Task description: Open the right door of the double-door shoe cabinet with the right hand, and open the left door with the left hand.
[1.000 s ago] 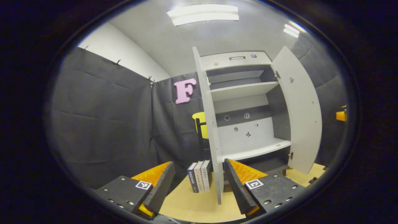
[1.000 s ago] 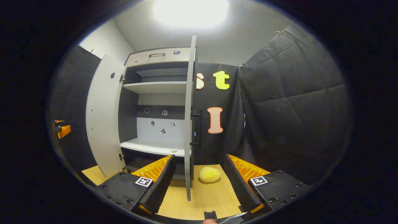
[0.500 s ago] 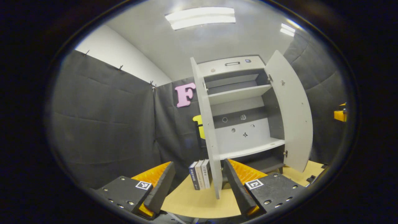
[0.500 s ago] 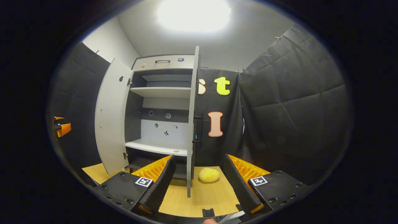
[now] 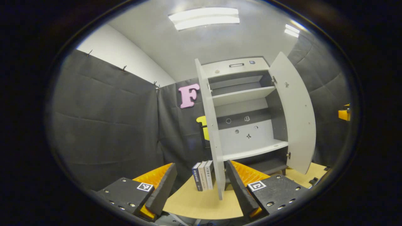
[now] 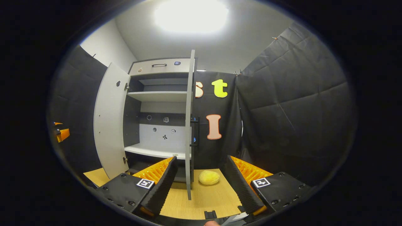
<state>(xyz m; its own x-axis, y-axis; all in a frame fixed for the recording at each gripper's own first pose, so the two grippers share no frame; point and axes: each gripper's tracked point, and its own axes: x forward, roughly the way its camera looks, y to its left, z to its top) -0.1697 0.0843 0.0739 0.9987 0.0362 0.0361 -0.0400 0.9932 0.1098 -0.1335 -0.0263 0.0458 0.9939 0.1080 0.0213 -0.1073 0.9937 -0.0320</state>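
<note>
With both doors of the shoe cabinet [image 5: 248, 103] standing wide, the task looks all but finished, and what remains, by this reading, is only to draw each tool clear without knocking a panel. In the left gripper view, the left gripper [image 5: 201, 185] holds its jaws spread wide and empty, the left door [image 5: 212, 125] rising edge-on in the gap between them but farther off, touching neither; the right door [image 5: 296, 113] swings out to the far side. Books [image 5: 203, 179] stand on the table [image 5: 194, 204] just beside that door's foot. In the right gripper view, the right gripper [image 6: 201, 185] is likewise agape with nothing held, the right door's edge [image 6: 189, 125] between its jaws and apart from them, a yellow lump [image 6: 209, 177] resting on the table beyond.
</note>
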